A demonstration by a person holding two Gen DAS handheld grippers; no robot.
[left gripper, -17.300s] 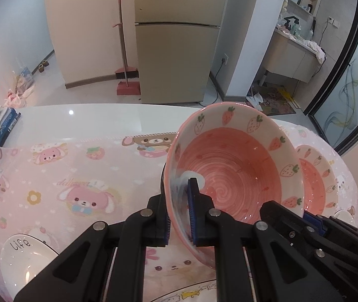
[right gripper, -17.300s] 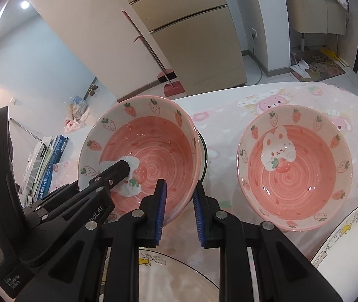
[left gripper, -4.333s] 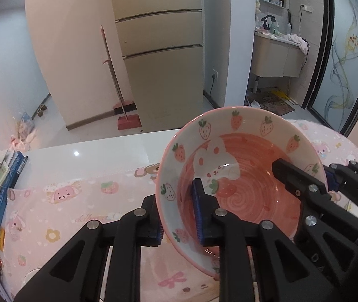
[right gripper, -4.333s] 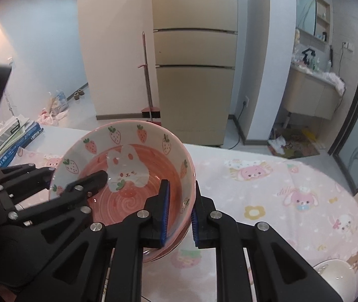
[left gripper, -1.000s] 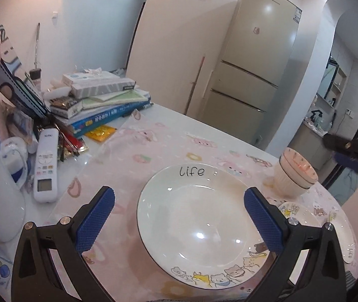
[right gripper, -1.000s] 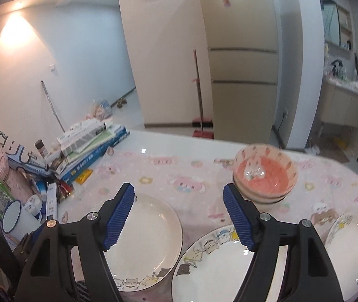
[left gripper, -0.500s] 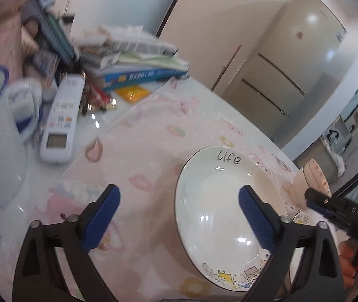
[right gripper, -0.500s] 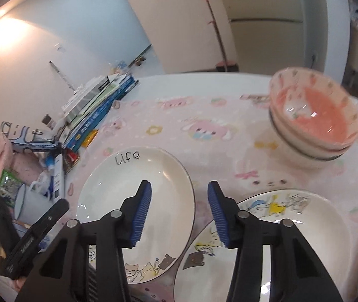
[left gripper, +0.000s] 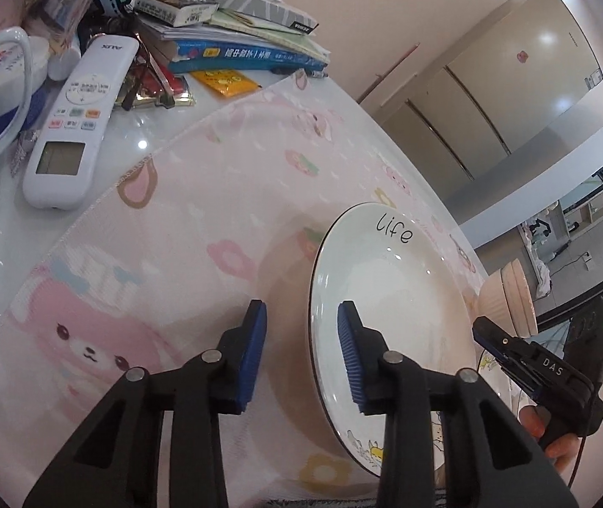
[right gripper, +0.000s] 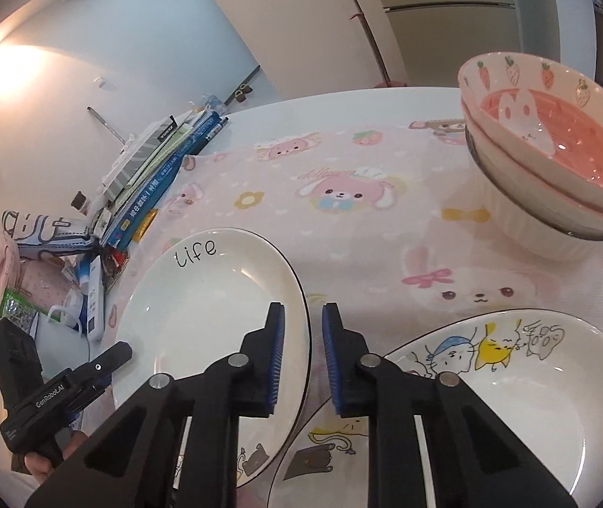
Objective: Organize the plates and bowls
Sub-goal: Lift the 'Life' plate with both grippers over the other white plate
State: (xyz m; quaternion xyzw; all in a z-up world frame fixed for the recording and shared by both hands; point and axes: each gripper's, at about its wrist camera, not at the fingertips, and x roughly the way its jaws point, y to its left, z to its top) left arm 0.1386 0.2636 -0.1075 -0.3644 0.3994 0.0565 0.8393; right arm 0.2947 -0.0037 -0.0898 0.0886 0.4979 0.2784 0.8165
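Bowls (right gripper: 555,161) now sit stacked at two o'clock; both tongs have dropped to the "life" plate (right gripper: 212,317). Left gripper (left gripper: 301,355) and right gripper (right gripper: 303,355) straddle opposite rims, jaws closing, not yet pinching. Plates come next, I judge.

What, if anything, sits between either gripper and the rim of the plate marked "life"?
Nothing visible. The left gripper and right gripper each straddle opposite rims of the plate, jaws closing, pads not yet pressing.
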